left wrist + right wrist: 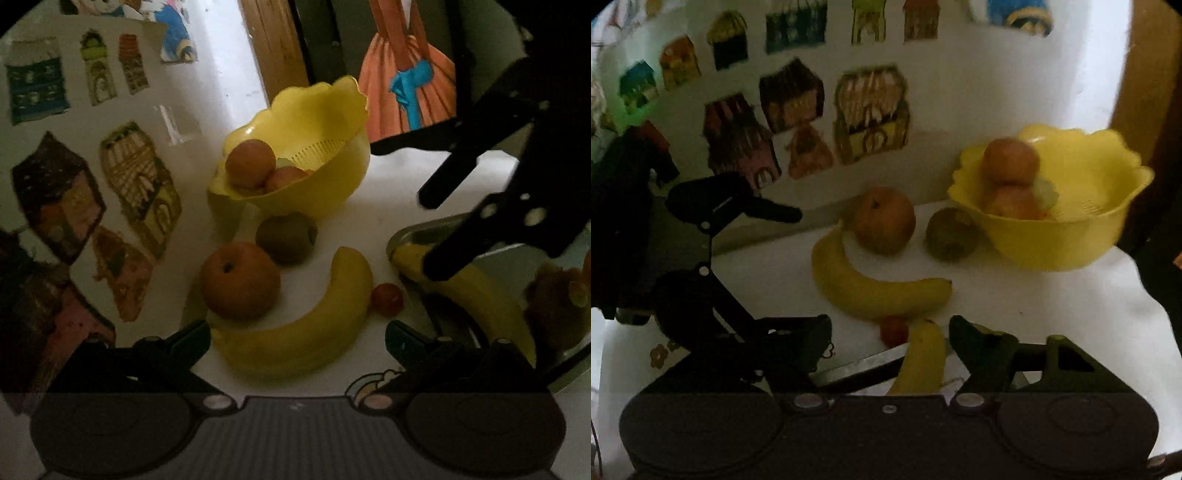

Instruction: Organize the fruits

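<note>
Bananas, one curved on the cloth (306, 332), one on a tray (465, 291); both tools gape wide.

glossy yellow plastic bowl (321, 192) with a perforated strainer side, shiny metal tray (410, 236), fuzzy matt kiwi (286, 238), smooth-skinned banana (306, 336), white cloth-looking tabletop (1034, 306)

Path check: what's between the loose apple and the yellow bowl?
The kiwi sits between apple and bowl; clearest in the right wrist view.
</note>
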